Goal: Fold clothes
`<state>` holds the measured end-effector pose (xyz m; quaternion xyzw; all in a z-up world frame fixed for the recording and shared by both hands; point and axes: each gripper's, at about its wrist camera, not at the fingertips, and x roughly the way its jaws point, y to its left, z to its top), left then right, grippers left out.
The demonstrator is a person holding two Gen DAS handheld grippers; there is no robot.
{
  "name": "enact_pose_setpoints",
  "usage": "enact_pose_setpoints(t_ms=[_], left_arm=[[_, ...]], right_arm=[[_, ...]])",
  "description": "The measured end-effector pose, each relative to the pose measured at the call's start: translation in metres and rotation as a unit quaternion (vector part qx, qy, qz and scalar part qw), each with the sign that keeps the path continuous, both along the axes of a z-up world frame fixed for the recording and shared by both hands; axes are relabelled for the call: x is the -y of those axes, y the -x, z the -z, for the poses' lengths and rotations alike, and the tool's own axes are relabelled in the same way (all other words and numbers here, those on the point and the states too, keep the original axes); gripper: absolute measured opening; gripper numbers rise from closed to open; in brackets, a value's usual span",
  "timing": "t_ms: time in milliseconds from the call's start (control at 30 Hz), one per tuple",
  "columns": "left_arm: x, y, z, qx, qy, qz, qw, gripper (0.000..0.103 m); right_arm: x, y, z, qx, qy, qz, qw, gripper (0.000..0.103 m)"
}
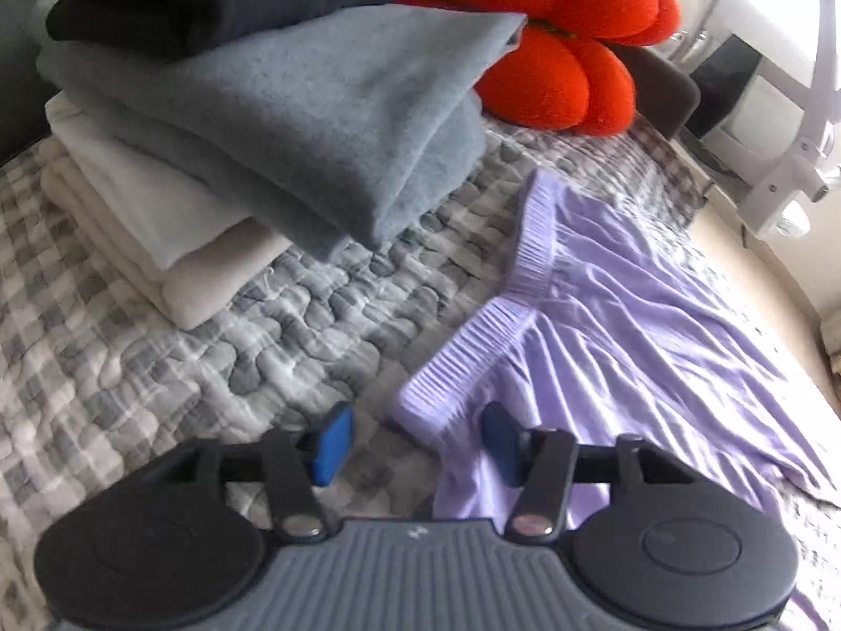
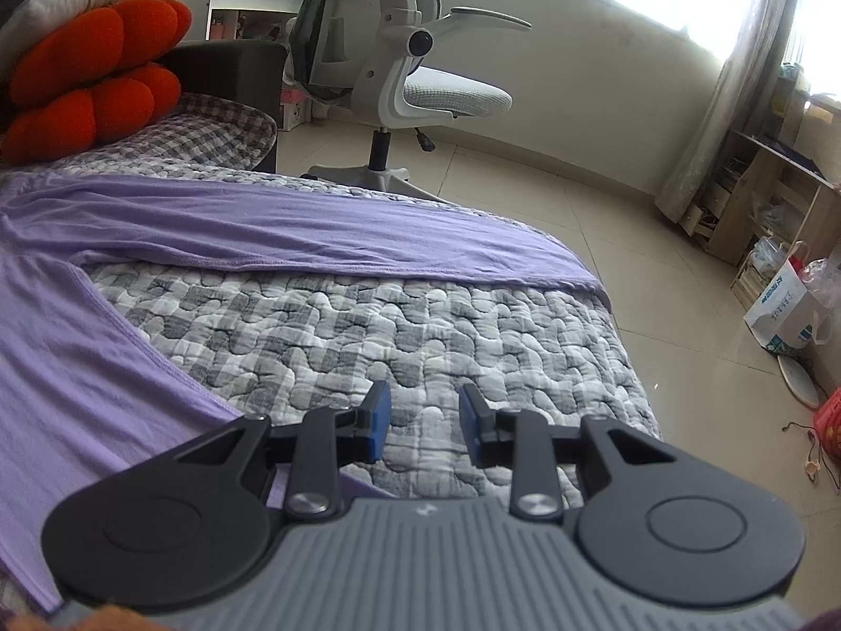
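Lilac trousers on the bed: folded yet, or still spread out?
Spread out. The lilac trousers lie flat on the quilt, waistband open, and the two legs splay apart with quilt showing between them.

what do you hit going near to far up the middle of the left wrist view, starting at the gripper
left hand-held gripper → ribbed waistband corner of the lilac garment → bare checked quilt → grey folded piece in the stack of folded clothes → orange cushion
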<state>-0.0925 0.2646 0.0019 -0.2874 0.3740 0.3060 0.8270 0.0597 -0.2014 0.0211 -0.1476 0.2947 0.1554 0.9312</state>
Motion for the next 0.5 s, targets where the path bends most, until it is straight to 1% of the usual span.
enact_pose_setpoints(t_ms=[33,133,200,367,433,467,500], left_arm=[[0.001,0.000,0.000,-0.003,-0.010,-0.003,0.9999,0.023],[0.001,0.005,-0.004,-0.002,-0.021,-0.018,0.9996,0.009],[0.000,0.010,-0.004,-0.004,-0.031,-0.029,0.9991,0.009],[-0.009,0.021,-0.002,0.006,-0.012,-0.040,0.9991,0.009],[-0.008,0.022,-0.002,0.005,-0.014,-0.042,0.9990,0.010],[-0.008,0.021,-0.002,0.002,-0.016,-0.040,0.9991,0.010],[-0.007,0.020,-0.003,-0.001,-0.018,-0.037,0.9991,0.014]], right_arm=[[0.002,0.000,0.000,0.000,0.000,0.002,1.000,0.032],[0.006,0.001,-0.001,-0.001,-0.004,0.006,1.000,0.032],[0.008,0.002,-0.002,-0.001,-0.005,0.006,1.000,0.032],[0.006,0.006,-0.001,-0.002,0.001,-0.002,1.000,0.032],[0.005,0.006,0.000,-0.003,0.004,-0.004,1.000,0.032],[0.005,0.006,0.001,-0.004,0.006,-0.005,1.000,0.032],[0.005,0.007,0.000,-0.005,0.006,-0.007,1.000,0.033]])
